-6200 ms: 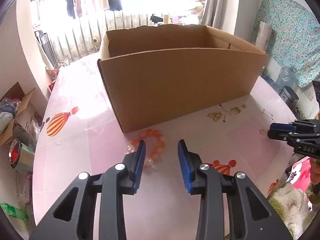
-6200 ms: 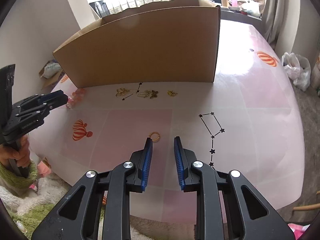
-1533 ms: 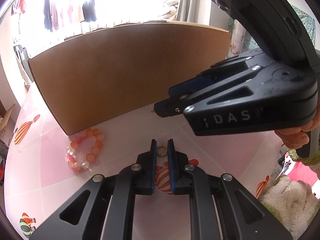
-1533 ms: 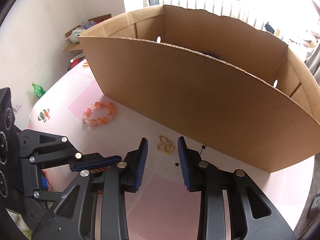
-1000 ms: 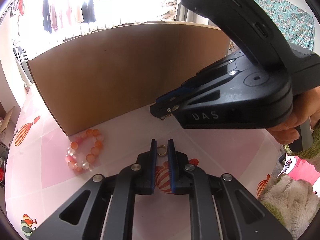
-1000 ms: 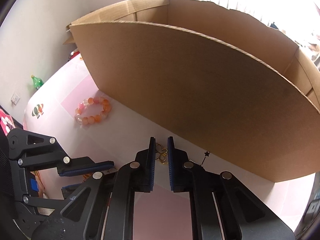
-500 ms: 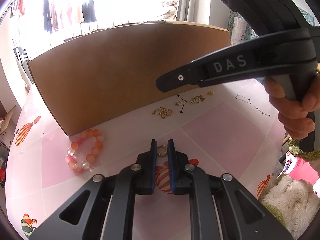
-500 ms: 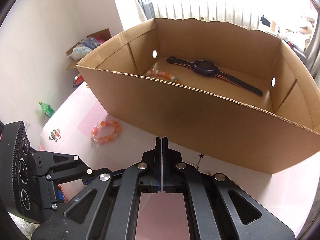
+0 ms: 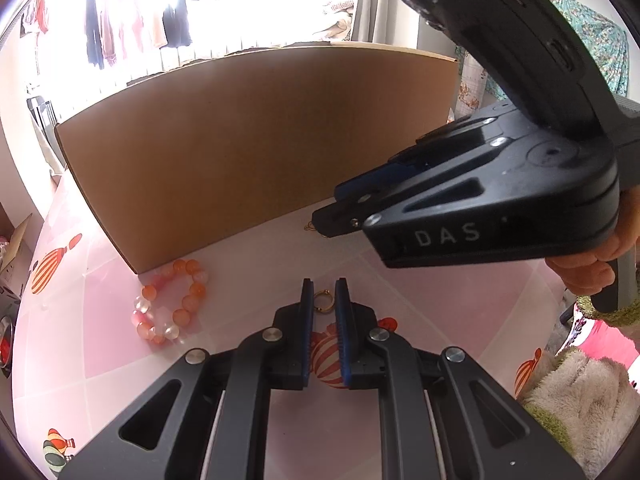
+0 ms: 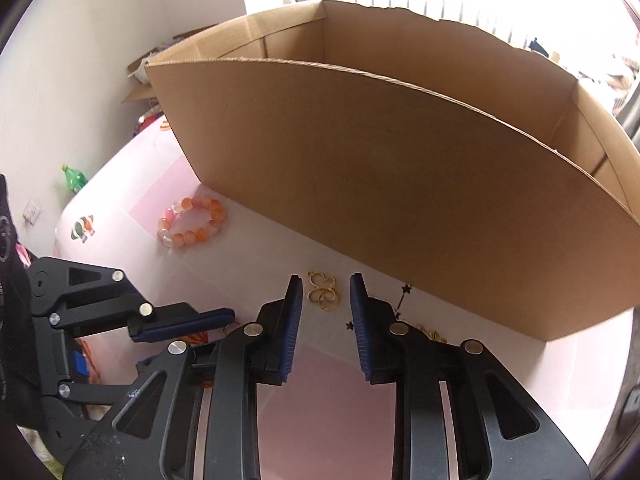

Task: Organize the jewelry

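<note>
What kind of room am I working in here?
Most likely a lived-in home room: a table under a pink balloon-print cover, clothes hanging to dry by a bright window, and a cardboard box holding the sorted jewelry.

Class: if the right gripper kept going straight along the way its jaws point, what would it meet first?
Most likely the gold butterfly charm on the table, between the right gripper's open jaws; the cardboard box lies beyond.

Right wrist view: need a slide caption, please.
Open right tongs hover over a gold clover-shaped pendant beside the brown cardboard box.
</note>
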The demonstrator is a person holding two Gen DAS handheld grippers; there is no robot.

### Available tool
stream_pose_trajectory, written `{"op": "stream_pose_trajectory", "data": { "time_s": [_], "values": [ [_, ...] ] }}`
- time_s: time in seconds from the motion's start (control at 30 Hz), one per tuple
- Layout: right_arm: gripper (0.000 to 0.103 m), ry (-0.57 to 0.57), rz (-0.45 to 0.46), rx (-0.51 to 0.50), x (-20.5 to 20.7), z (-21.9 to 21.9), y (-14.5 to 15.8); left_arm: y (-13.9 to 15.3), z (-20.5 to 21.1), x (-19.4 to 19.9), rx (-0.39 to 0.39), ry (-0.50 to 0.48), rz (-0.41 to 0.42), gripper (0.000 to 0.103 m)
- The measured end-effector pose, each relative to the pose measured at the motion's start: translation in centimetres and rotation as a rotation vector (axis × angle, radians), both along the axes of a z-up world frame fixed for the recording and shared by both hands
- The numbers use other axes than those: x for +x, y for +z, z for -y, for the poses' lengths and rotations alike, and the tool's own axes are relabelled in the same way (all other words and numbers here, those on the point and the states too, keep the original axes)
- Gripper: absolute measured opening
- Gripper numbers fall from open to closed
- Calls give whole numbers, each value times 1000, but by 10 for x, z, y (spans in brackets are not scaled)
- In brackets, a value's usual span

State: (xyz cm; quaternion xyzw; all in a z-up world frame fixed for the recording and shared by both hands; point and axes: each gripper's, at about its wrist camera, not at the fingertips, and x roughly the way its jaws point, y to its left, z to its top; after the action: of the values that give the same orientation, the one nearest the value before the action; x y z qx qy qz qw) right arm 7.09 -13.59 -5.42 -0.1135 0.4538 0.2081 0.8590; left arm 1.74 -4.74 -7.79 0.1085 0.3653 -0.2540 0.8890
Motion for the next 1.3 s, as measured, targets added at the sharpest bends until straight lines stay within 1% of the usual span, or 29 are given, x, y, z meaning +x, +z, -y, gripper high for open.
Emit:
{"op": "stream_pose_trajectory", "data": {
  "time_s": [0.1, 0.13, 0.2, 0.4, 0.5, 0.53, 0.57, 0.6, 0.7, 0.8, 1.03, 1.1, 1.13, 1.17, 1.2, 1.23, 1.27, 1.3],
  "values": [
    [25, 23, 0, -44, 6, -8, -5, 0, 1, 0, 2, 0, 3, 11],
    [23, 35, -3, -53, 6, -10, -4, 0, 1, 0, 5, 0, 5, 11],
    [13, 56, -11, -63, 7, -13, -3, 0, 2, 0, 10, -3, 7, 11],
    [11, 79, 38, -125, 1, -24, -1, 0, 2, -1, 8, -2, 8, 11],
    [10, 73, 41, -123, 0, -25, 0, 1, 2, -2, 8, 0, 8, 11],
    [6, 69, 47, -119, 0, -25, 3, 1, 2, -2, 8, 0, 8, 11],
    [3, 65, 48, -110, -2, -25, 5, 0, 2, -2, 8, 0, 9, 11],
    [2, 62, 43, -99, -6, -26, 7, 0, 2, -2, 9, -1, 9, 11],
    [1, 55, 36, -85, -4, -25, 7, 0, 1, -2, 4, 2, 6, 11],
    [1, 54, 18, -43, 2, -24, 3, 0, 2, -2, 4, 4, 9, 11],
    [0, 87, -24, 115, -1, -34, -2, 0, 3, -3, 11, 5, 13, 11],
    [0, 89, -35, 143, 0, -34, -5, 0, 3, -3, 9, 7, 12, 11],
    [4, 89, -46, 151, 0, -33, -7, 0, 2, -3, 8, 7, 11, 11],
    [5, 83, -49, 154, -1, -31, -6, 0, 2, -3, 8, 8, 11, 11],
    [8, 78, -49, 155, -2, -29, -5, 0, 2, -3, 8, 8, 12, 11],
    [19, 70, -45, 155, -4, -26, -4, 0, 2, -3, 9, 7, 13, 11],
    [28, 55, -33, 156, -5, -22, -1, 0, 2, -3, 10, 7, 13, 11],
    [31, 42, -24, 161, -7, -17, 2, 0, 2, -3, 10, 7, 14, 11]
  ]
}}
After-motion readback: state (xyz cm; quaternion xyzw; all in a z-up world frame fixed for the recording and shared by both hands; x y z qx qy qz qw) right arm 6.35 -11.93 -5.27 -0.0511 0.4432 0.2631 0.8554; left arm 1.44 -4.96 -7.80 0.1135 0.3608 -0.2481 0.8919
